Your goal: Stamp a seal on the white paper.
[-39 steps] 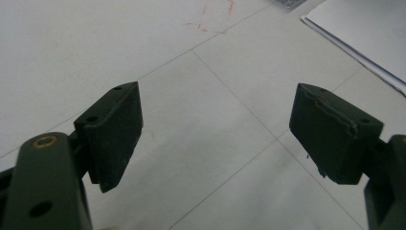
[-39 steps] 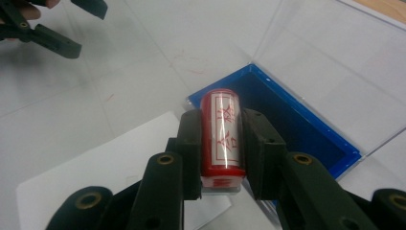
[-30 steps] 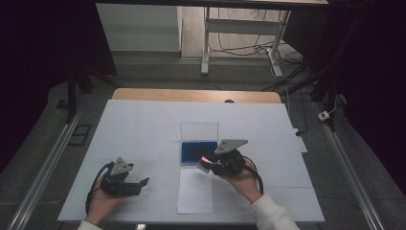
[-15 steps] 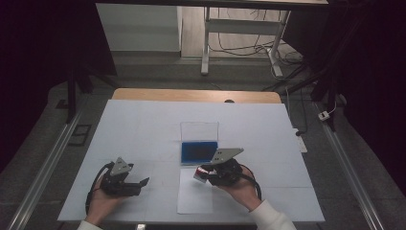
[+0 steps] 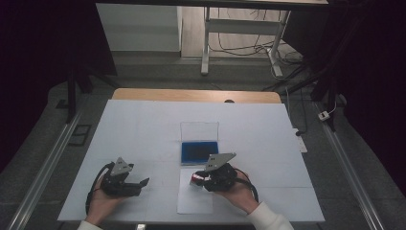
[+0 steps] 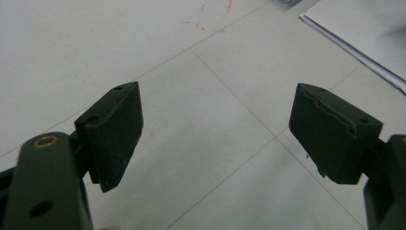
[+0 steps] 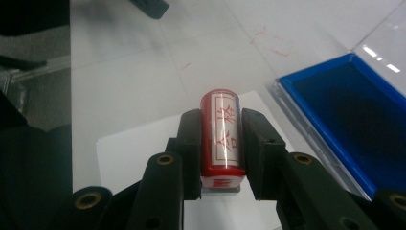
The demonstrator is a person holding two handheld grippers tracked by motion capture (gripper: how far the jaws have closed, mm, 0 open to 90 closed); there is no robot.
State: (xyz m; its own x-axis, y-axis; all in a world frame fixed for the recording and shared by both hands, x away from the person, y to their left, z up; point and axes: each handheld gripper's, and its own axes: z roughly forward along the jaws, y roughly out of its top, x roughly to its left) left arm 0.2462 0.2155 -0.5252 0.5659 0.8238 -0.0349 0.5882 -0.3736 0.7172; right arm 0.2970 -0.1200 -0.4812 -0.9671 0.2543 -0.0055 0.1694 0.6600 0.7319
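Fingers, right: my right gripper (image 7: 221,143) has both pads clamped on the sides of the red stamp (image 7: 221,132); grip is firm and centred.
Fingers, left: my left gripper (image 6: 215,134) stands with jaws wide apart, nothing between them, bare table sheet beneath.
Stamp position: held lying roughly level in my right jaws, above the near white paper (image 5: 194,199), just short of the blue ink pad (image 5: 199,152).
Stamp orientation: printed red characters face up; I cannot tell which end carries the stamping face.
Ink pad: tray open, its clear lid (image 5: 199,130) standing up at the far edge; pad surface exposed and dark blue.
Left hand position: resting on the table (image 5: 143,124), well apart from paper and pad.
Step in hand: I judge this as carrying the stamp between ink pad and paper, ahead of pressing a mark.
Next move requires: turn the wrist so the stamping face points down, hold it square to the paper, then lower straight and press evenly.
Risk: a tilted press would likely leave a partial imprint; the loose paper may shift, so my left gripper could steady it.
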